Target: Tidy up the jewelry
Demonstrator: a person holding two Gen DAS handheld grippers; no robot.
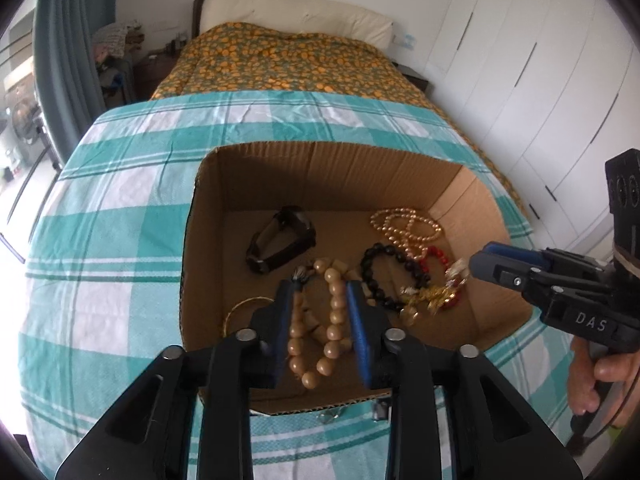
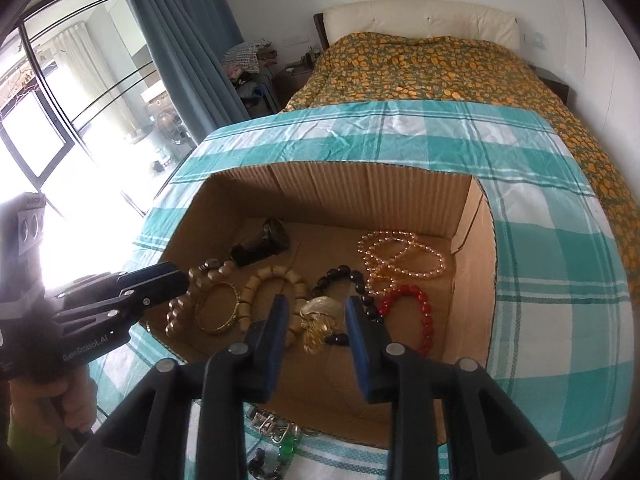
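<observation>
Both grippers are hanging over an open cardboard box that is sitting on a teal checked cloth spread across the foot of a bed. Nearest the left wrist camera, the left gripper is standing with its blue pads part open above a string of tan wooden beads; the beads are lying on the box floor between the pads and nothing is pressing on them. Likewise, the right gripper is standing part open over a gold ornament, which is resting loose on the cardboard, ungripped.

Jewelry is collecting inside the box so that the pieces are staying together: a dark watch towards the far left wall, a pearl strand at the far right, a black bead bracelet, a red bead bracelet, a gold bangle and a chunky wooden bracelet.

Several small pieces, one with a green stone, are lying on the cloth just outside the near wall. Judging from this, sorting is partly done, and those pieces are probably waiting to be boxed.
</observation>
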